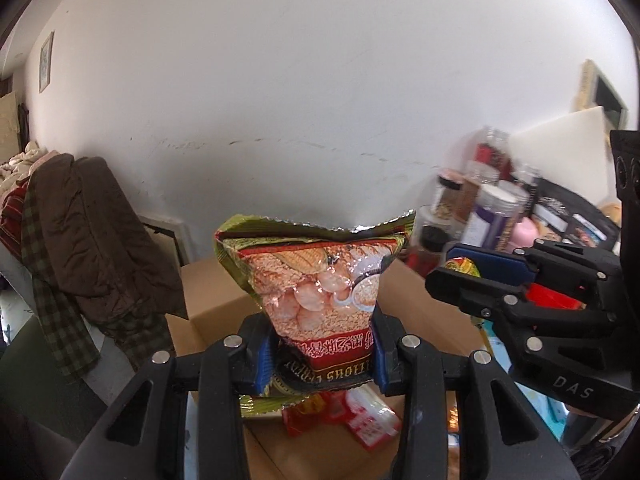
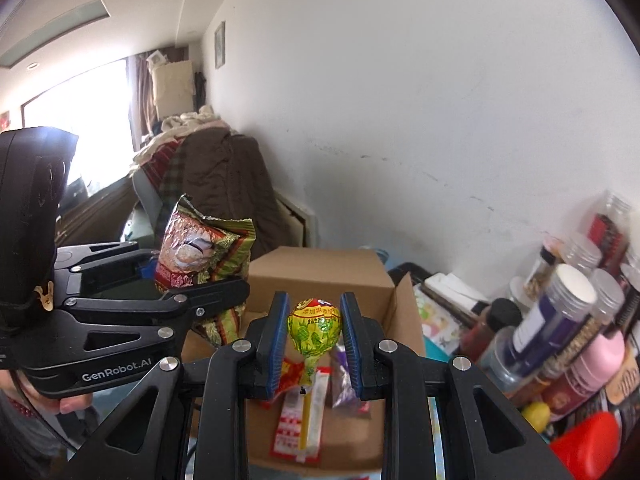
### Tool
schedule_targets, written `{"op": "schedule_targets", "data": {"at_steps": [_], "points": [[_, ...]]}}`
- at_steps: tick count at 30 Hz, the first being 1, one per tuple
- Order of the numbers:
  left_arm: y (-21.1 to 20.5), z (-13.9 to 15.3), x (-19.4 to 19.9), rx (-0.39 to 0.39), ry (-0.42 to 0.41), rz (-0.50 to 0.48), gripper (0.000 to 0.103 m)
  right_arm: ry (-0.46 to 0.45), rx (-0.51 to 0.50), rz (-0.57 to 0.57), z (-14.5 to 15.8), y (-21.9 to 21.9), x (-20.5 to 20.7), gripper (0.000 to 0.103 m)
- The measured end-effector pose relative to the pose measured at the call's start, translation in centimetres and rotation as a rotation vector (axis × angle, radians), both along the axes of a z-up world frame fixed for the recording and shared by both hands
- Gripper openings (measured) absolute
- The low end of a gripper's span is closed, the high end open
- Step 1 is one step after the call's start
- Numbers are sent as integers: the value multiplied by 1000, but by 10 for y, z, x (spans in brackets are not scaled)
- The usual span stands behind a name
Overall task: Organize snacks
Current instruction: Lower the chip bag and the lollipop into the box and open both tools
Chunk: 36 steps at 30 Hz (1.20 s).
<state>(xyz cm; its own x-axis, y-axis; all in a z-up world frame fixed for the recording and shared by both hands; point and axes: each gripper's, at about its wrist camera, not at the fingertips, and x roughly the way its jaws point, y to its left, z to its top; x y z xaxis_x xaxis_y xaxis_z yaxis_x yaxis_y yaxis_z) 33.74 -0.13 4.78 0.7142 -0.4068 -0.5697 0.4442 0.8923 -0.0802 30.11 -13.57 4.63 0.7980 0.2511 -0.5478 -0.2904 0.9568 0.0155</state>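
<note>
A green and red snack bag (image 1: 316, 276) stands upright between the blue pads of my left gripper (image 1: 322, 354), which is shut on its lower part. The same bag (image 2: 200, 252) and left gripper (image 2: 192, 276) show at the left of the right wrist view. My right gripper (image 2: 315, 332) is shut on the head of a yellow-green wrapped lollipop (image 2: 314, 326), whose stick hangs down. From the left wrist view, the right gripper (image 1: 452, 268) shows at the right with a bit of the lollipop (image 1: 464, 266) in it. Both grippers hover over an open cardboard box (image 2: 320, 272).
Red and white packets (image 2: 300, 412) and a purple packet (image 2: 344, 384) lie in the box (image 1: 216, 292). Several jars and bottles (image 2: 560, 320) crowd the right side by the white wall. A brown coat over a chair (image 1: 92, 232) stands left. A hand (image 2: 72, 404) grips the left tool.
</note>
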Motion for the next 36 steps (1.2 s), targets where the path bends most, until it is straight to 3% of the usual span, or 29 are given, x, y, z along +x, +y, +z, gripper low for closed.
{"op": "schedule_targets", "data": {"at_steps": [8, 18, 28, 34, 36], "points": [[0, -36, 47, 64, 129, 23, 38, 115, -27, 0, -29, 6, 45, 26], [-10, -79, 74, 147, 255, 36, 38, 225, -84, -4, -67, 12, 75, 26], [-15, -96, 84, 235, 299, 59, 38, 284, -141, -33, -94, 15, 89, 26], [-19, -100, 82, 263, 325, 63, 38, 302, -140, -57, -96, 11, 90, 43], [-19, -99, 81, 278, 322, 78, 45, 302, -148, -72, -94, 9, 88, 57]]}}
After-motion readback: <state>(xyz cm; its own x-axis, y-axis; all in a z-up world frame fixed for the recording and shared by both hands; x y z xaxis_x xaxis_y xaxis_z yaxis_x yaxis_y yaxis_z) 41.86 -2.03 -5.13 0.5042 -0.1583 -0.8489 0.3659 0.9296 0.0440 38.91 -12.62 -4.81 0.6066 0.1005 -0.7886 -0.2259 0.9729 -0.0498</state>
